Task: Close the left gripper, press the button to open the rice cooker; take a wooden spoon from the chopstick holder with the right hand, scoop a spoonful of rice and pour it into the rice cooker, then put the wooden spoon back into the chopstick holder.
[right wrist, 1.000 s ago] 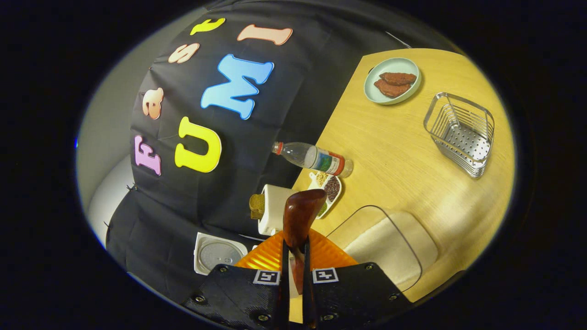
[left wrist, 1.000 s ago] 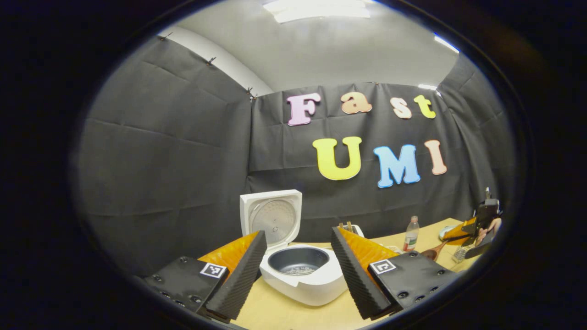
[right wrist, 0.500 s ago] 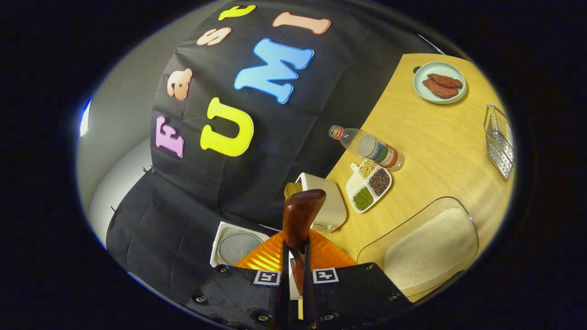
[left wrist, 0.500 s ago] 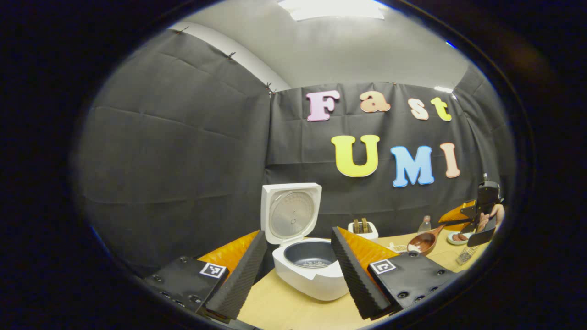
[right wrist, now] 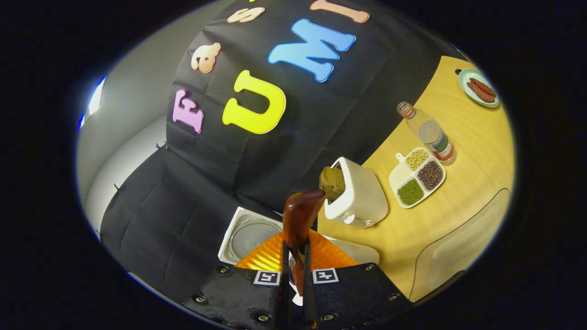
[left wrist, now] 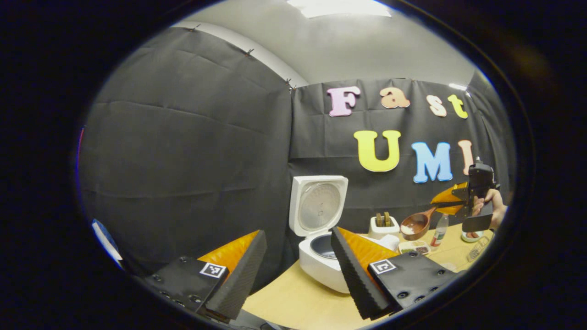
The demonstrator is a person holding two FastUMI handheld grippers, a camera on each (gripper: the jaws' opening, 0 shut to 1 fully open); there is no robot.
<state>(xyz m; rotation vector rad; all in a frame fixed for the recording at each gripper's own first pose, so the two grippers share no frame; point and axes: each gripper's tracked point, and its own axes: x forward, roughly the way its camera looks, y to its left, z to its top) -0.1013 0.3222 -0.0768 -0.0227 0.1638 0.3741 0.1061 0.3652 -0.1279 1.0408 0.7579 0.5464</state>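
Note:
The white rice cooker (left wrist: 321, 263) stands open on the table, its lid (left wrist: 318, 205) upright and the dark inner pot showing. My left gripper (left wrist: 298, 231) is open and empty, held well back from the cooker. To the right, my right gripper (left wrist: 451, 201), held in a hand (left wrist: 494, 207), is shut on the wooden spoon (left wrist: 415, 224). The spoon carries white rice in the air above the white chopstick holder (left wrist: 384, 228). In the right gripper view, my right gripper (right wrist: 295, 250) is clamped on the spoon's handle (right wrist: 298, 215), with the cooker lid (right wrist: 247, 236) below left.
The chopstick holder (right wrist: 362, 197) holds other wooden utensils. Beyond it sit a divided dish of beans (right wrist: 417, 176), a water bottle (right wrist: 431, 135) and a plate of brown food (right wrist: 479, 87). A clear rice container (right wrist: 458, 247) stands near the table's front right.
The right gripper has lifted the rice-laden spoon from the rice container toward the cooker. The left gripper's view has swung left, so the cooker sits farther right in it.

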